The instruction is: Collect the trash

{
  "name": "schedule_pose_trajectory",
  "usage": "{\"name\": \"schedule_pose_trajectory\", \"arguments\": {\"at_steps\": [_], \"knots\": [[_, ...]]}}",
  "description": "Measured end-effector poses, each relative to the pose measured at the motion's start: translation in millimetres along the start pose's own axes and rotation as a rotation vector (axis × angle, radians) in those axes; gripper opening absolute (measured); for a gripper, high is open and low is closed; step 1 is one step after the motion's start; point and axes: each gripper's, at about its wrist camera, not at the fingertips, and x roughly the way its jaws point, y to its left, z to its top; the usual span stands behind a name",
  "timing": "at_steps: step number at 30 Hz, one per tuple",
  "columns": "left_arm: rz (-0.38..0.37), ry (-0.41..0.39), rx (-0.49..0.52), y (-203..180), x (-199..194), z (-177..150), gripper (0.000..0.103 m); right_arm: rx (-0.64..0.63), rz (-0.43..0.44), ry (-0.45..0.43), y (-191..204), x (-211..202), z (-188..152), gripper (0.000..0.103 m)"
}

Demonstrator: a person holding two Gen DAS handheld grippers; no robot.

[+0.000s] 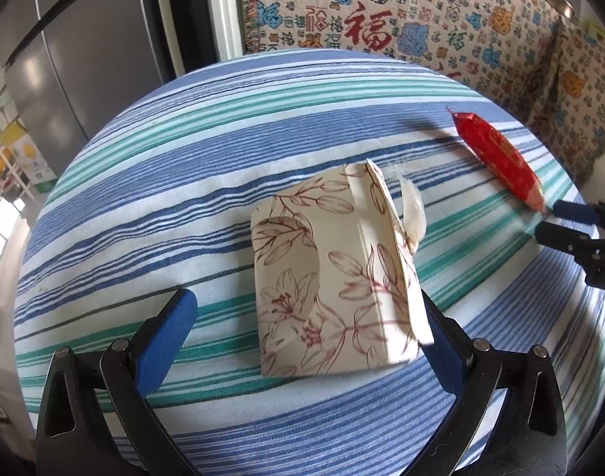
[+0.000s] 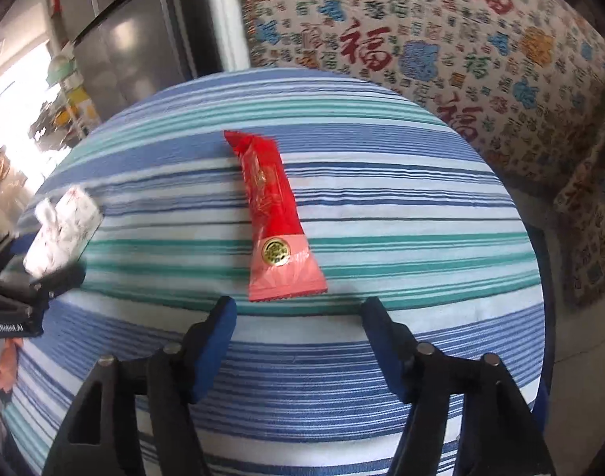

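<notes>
Lying on the striped tablecloth, the two pieces of trash I can see are both uncollected. The floral paper box, cream with brown lily sprigs, sits crumpled near the middle of the round table, a flap bent up and a tuft of white tissue poking out at its far right corner. My left gripper has its jaws spread wide around the near end of that box: the right pad looks to be touching or just beside the box's edge, though I cannot tell which, and the left pad stands well apart from it, so nothing is clamped yet.

The red snack wrapper lies flat to the right of the box, its pink end with the gold seal pointing toward me. My right gripper is open too, with its blue fingertips just short of that pink end, holding nothing.

I judge the task to be at its start: two grasps are lined up, neither made. No bin or bag shows in either view, so I cannot say where the trash will go. Beyond the table are a patterned fabric sofa cover and a grey refrigerator.
</notes>
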Motion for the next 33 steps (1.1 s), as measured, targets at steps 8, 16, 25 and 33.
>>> {"name": "schedule_pose_trajectory", "arguments": {"at_steps": [8, 16, 25, 33], "knots": [[-0.001, 0.001, -0.007, -5.2, 2.6, 3.9, 0.103, -0.088, 0.021, 0.05, 8.3, 11.7, 17.4, 0.079], [-0.01, -0.015, 0.025, -17.2, 1.0, 14.6, 0.066, -0.047, 0.066, 0.031, 10.6, 10.7, 47.7, 0.034], [-0.082, -0.08, -0.001, -19.2, -22.2, 16.9, 0.066, 0.05, 0.106, -0.034, -7.4, -34.8, 39.2, 0.016], [-0.131, -0.119, 0.084, -59.1, -52.8, 14.5, 0.066, 0.156, 0.113, -0.037, -54.2, -79.5, 3.0, 0.016]]}}
